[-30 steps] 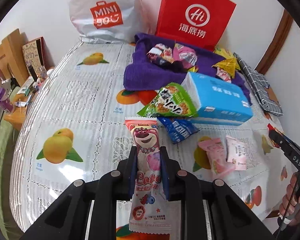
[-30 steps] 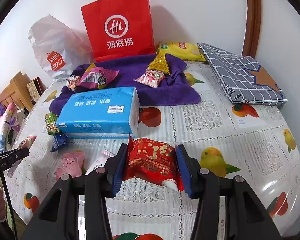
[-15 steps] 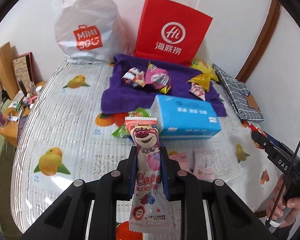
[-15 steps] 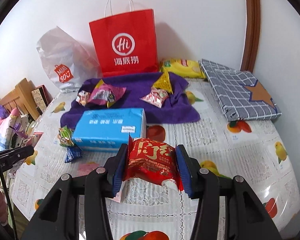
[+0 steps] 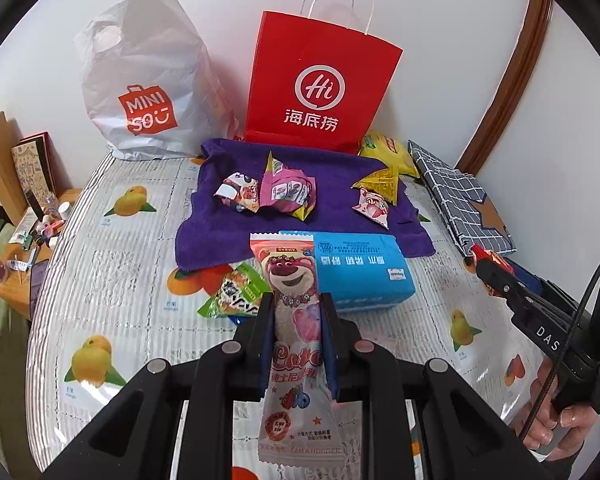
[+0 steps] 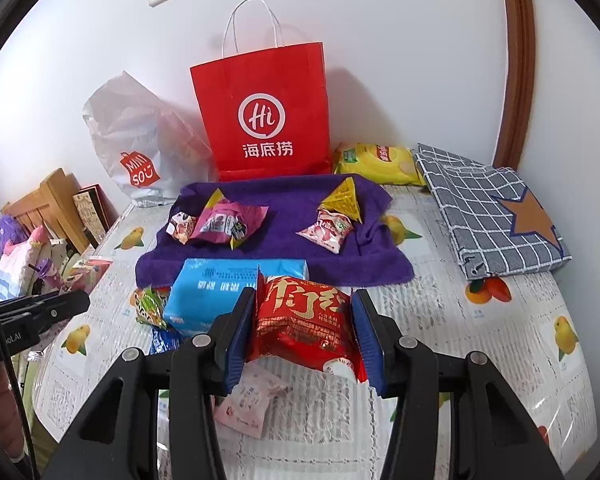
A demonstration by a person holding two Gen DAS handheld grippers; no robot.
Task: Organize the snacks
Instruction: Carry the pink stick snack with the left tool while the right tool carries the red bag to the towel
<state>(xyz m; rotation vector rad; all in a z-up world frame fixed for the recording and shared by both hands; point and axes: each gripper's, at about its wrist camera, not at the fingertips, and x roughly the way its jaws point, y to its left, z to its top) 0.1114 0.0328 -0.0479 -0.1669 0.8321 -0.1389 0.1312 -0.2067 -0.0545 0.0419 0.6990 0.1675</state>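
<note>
- right gripper (image 6: 305,322) has its blue pads squeezed on a red snack pack (image 6: 302,320), held up off the table (image 6: 480,360)
- blue tissue pack (image 6: 212,292) sits just behind it, touching the purple towel's (image 6: 284,248) front edge
- red paper bag (image 6: 264,116) stands at the table's back edge
- pink packet (image 6: 248,404) lies near the front edge

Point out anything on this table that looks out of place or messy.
Snacks are scattered rather than grouped: some sit on the purple towel, but a green packet and a blue one lie wedged beside the blue tissue pack, and a pink packet lies loose at the near edge. Nothing looks spilled or torn.
</note>
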